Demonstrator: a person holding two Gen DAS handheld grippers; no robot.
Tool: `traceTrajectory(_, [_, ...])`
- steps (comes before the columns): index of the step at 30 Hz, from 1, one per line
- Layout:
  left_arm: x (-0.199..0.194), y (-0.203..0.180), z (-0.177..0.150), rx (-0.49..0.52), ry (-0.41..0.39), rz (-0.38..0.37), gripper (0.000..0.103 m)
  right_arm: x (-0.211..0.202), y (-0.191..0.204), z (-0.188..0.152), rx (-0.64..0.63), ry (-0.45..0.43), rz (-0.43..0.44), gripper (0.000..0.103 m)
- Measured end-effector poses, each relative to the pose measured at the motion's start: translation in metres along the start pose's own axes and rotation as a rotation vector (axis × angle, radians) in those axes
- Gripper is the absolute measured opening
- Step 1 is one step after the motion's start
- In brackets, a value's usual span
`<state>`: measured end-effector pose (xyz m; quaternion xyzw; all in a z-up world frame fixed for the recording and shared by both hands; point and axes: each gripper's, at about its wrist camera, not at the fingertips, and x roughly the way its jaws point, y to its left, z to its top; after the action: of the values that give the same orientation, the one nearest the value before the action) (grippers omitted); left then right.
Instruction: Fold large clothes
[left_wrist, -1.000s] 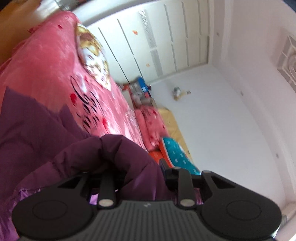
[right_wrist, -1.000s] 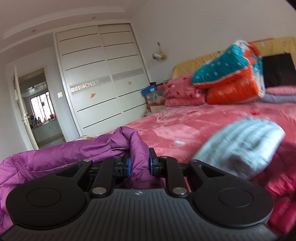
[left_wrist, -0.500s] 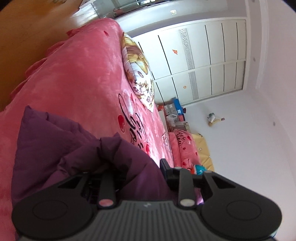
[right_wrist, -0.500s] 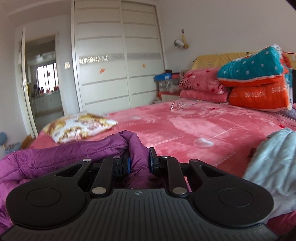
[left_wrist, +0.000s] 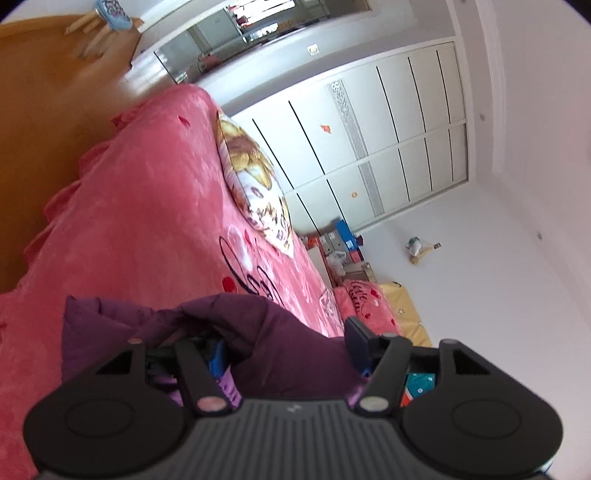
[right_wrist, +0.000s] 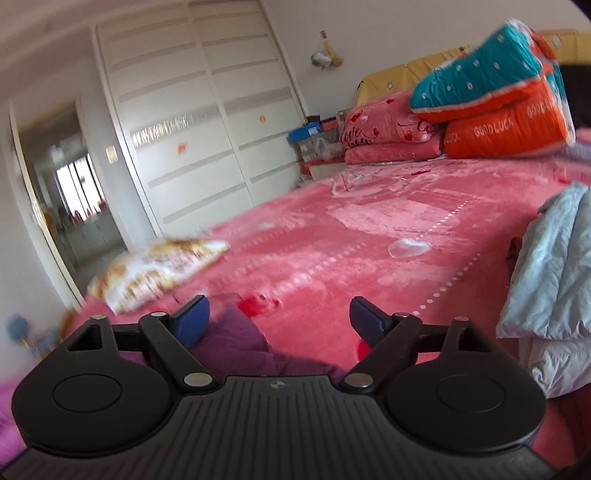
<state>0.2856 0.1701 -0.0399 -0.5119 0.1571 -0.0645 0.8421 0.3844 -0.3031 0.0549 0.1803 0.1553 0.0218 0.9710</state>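
Your 2 grippers are letting go of the padded purple quilted jacket (left_wrist: 280, 350), which lies bunched on the fuzzy pink bedspread (left_wrist: 147, 221) right under both cameras. The right gripper (right_wrist: 279, 317) has its blue-padded jaws swinging wide apart; the purple fabric sits low between them, nearer the left pad, and neither pad presses on it. The left gripper (left_wrist: 288, 347) is also opening: a hump of jacket still rises between its jaws, and you can see a gap on the right-hand pad's side, while the other pad is half buried in cloth, so whether it still touches is hard to say.

Judging by this, you have just laid 1 fold down and are releasing it. How many folds remain I cannot tell, because each camera's own black body covers most of the garment; its outline, sleeves and hem are out of view.

A pale blue quilted garment (right_wrist: 550, 273) lies at the right edge of the right view, cut off by the frame, and looks like it may still need folding. The patterned yellow-and-white pillow (right_wrist: 155, 269) is smeared by motion blur.
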Motion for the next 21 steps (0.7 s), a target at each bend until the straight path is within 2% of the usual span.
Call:
traceTrajectory(3, [-0.001, -0.006, 0.001, 0.045, -0.027, 0.050, 0.067, -0.028, -0.005, 0.012, -0.007, -0.050, 0.000, 0.103])
traceTrajectory(5, [-0.003, -0.008, 0.003, 0.039, -0.044, 0.066, 0.069, -0.047, -0.019, 0.015, -0.008, -0.079, -0.016, 0.103])
traceTrajectory(8, [-0.005, -0.006, 0.006, 0.015, -0.064, 0.042, 0.082, -0.075, -0.042, 0.002, -0.049, -0.093, -0.089, 0.103])
traceTrajectory(10, [-0.008, -0.007, 0.005, 0.024, -0.087, 0.013, 0.096, -0.085, -0.060, -0.015, -0.066, -0.065, -0.136, 0.103])
traceTrajectory(11, [-0.011, -0.009, 0.004, 0.025, -0.111, 0.000, 0.100, -0.090, -0.069, -0.028, -0.061, -0.034, -0.146, 0.103])
traceTrajectory(13, [-0.020, -0.016, 0.002, 0.063, -0.189, 0.006, 0.102, -0.100, -0.084, -0.054, -0.050, 0.026, -0.159, 0.103])
traceTrajectory(15, [-0.026, -0.029, 0.000, 0.159, -0.244, 0.024, 0.102, -0.107, -0.094, -0.082, -0.048, 0.078, -0.177, 0.103])
traceTrajectory(19, [-0.017, -0.049, -0.009, 0.300, -0.166, -0.027, 0.102, -0.113, -0.099, -0.114, -0.033, 0.121, -0.127, 0.103])
traceTrajectory(21, [-0.005, -0.059, -0.022, 0.400, -0.075, -0.074, 0.102, -0.113, -0.089, -0.113, -0.041, 0.115, -0.120, 0.103])
